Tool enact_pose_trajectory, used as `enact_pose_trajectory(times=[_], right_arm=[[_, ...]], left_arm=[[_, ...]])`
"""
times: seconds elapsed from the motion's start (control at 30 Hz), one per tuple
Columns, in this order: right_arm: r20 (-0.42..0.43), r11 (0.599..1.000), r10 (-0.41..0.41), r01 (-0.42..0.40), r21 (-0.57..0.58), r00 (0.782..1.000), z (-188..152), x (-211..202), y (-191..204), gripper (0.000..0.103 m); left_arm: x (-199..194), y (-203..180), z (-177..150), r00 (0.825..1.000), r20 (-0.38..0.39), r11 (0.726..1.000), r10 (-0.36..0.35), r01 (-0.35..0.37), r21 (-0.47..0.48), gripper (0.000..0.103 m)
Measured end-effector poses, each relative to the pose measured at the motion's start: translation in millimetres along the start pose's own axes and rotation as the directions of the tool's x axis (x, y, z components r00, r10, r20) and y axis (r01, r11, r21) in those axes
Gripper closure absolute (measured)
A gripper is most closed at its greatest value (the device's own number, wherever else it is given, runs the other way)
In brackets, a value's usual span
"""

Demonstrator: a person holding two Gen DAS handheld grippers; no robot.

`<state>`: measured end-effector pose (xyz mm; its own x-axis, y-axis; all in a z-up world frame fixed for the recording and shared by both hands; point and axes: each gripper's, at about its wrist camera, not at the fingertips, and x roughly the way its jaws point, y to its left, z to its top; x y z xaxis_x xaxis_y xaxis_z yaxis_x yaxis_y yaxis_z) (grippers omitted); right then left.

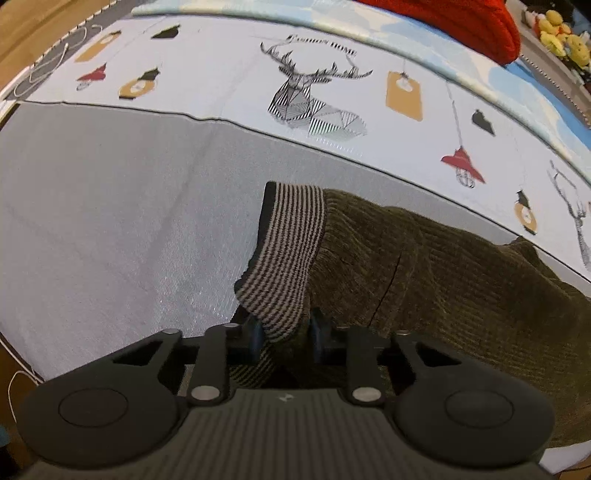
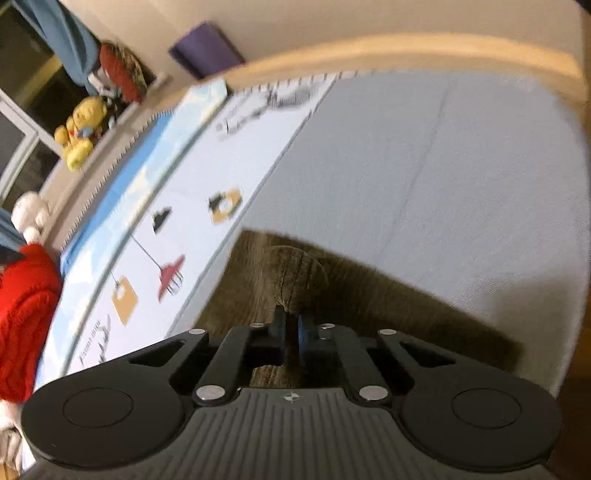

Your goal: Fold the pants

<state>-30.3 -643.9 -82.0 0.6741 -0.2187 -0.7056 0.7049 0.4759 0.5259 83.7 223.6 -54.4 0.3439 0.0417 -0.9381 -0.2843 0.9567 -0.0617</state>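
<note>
Olive corduroy pants (image 1: 424, 266) lie on a bed, with a brown-and-black striped knit band (image 1: 291, 240) at their near end. My left gripper (image 1: 286, 330) points steeply down and is shut on the lower end of that striped band, which runs up from between its pads. In the right wrist view the same pants (image 2: 351, 295) spread over the grey sheet, blurred. A peak of the cloth is drawn up into my right gripper (image 2: 291, 325), whose fingers stand almost together, shut on the pants.
A grey sheet (image 1: 110, 221) covers the bed, with a white panel printed with a deer (image 1: 306, 96) and lamps behind it. A red knit (image 1: 461, 18) and yellow plush toys (image 1: 561, 37) lie beyond. A wooden bed edge (image 2: 406, 51) curves past the far side.
</note>
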Motion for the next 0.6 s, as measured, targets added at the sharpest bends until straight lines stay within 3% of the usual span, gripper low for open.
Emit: enact_pose_trajectory(times=[0.2, 0.27, 0.37, 0.43, 0.53, 0.6], right_arm=[[0.050, 0.996, -0.070, 0.067, 0.055, 0.996, 0.5, -51.6, -29.9, 0.101], [-0.016, 0.989, -0.139, 0.140, 0.051, 0.990, -2.0, -44.5, -43.5, 0.101], [-0.218, 0.980, -0.190, 0.196, 0.008, 0.957, -8.9, -5.6, -63.1, 0.099], [-0.233, 0.974, -0.224, 0.220, -0.043, 0.946, -10.5, 3.4, -65.3, 0.097], [-0.211, 0.980, -0.198, 0.194, -0.040, 0.957, -7.1, -2.0, -62.3, 0.091], [-0.199, 0.981, -0.192, 0.181, -0.074, 0.961, -5.9, -3.1, -58.2, 0.091]], left_arm=[[-22.6, 9.2, -12.6, 0.997, 0.048, 0.998, -0.063, 0.063, 0.013, 0.081], [-14.9, 13.7, -15.6, 0.999, 0.014, 0.999, -0.042, 0.041, 0.034, 0.081], [3.3, 18.9, -16.6, 0.997, -0.075, 0.998, -0.026, 0.030, 0.050, 0.080], [0.1, 18.8, -18.8, 0.997, -0.075, 0.998, -0.033, 0.037, 0.055, 0.080], [-9.3, 18.9, -21.8, 0.996, -0.066, 0.998, -0.056, 0.058, 0.036, 0.078], [-11.8, 22.0, -21.8, 0.997, -0.062, 0.999, -0.046, 0.047, 0.023, 0.069]])
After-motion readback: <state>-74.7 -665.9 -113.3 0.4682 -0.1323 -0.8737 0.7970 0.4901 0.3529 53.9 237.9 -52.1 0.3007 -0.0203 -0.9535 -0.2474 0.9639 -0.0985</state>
